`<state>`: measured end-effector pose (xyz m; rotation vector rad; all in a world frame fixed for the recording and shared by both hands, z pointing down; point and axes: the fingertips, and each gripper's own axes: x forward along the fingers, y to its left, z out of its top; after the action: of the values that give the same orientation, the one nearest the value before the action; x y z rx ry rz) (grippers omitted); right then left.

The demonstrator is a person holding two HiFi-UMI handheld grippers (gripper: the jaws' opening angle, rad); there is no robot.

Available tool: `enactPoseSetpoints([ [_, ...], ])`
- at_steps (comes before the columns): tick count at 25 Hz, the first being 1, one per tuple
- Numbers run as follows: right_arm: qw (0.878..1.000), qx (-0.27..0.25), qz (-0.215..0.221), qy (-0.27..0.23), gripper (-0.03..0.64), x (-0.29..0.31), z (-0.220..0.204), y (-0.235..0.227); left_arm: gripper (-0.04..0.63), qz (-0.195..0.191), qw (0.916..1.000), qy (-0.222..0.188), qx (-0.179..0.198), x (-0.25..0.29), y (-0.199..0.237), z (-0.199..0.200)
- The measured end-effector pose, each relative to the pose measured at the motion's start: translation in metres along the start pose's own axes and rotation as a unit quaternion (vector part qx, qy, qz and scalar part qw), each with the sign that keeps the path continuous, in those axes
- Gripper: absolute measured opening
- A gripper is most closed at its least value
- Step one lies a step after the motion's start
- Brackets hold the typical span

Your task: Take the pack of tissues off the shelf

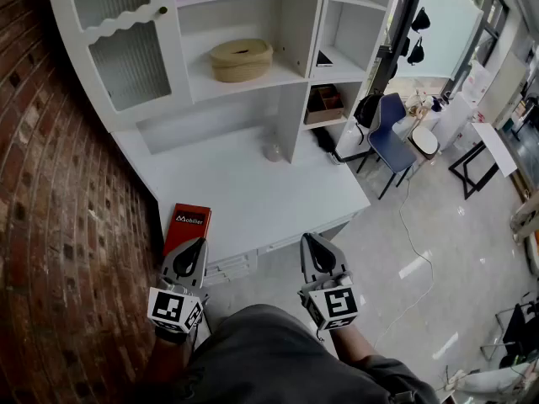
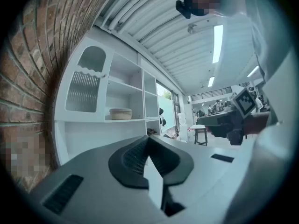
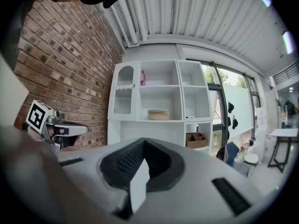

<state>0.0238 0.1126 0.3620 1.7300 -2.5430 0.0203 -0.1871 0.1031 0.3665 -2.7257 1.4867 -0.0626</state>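
The pack of tissues (image 1: 241,60) is a tan, rounded bundle lying on the middle shelf of the white shelf unit (image 1: 286,23). It also shows in the left gripper view as the tissue pack (image 2: 120,113) and in the right gripper view as the tissue pack (image 3: 159,114), small and far off. My left gripper (image 1: 192,257) and right gripper (image 1: 317,252) are held low by the person's body, in front of the desk and well short of the shelf. Both are shut with nothing between their jaws, as the left gripper (image 2: 148,149) and right gripper (image 3: 142,161) show in their own views.
A red box (image 1: 187,224) lies at the front left of the white desk top (image 1: 253,192). A brick wall (image 1: 50,183) runs along the left. A ribbed-glass cabinet door (image 1: 126,53) sits left of the shelf. A blue chair (image 1: 390,137) and a brown box (image 1: 324,103) stand to the right.
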Motion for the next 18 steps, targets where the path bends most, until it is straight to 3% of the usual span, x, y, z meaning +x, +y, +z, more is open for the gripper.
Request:
enactPoseSetpoints([
  [18,1.0,0.004,0.013,0.009,0.0,-0.0005,-0.0097,-0.0059,-0.002,0.011,0.9999,0.008,-0.009,0.0015,-0.0045,-0.0104],
])
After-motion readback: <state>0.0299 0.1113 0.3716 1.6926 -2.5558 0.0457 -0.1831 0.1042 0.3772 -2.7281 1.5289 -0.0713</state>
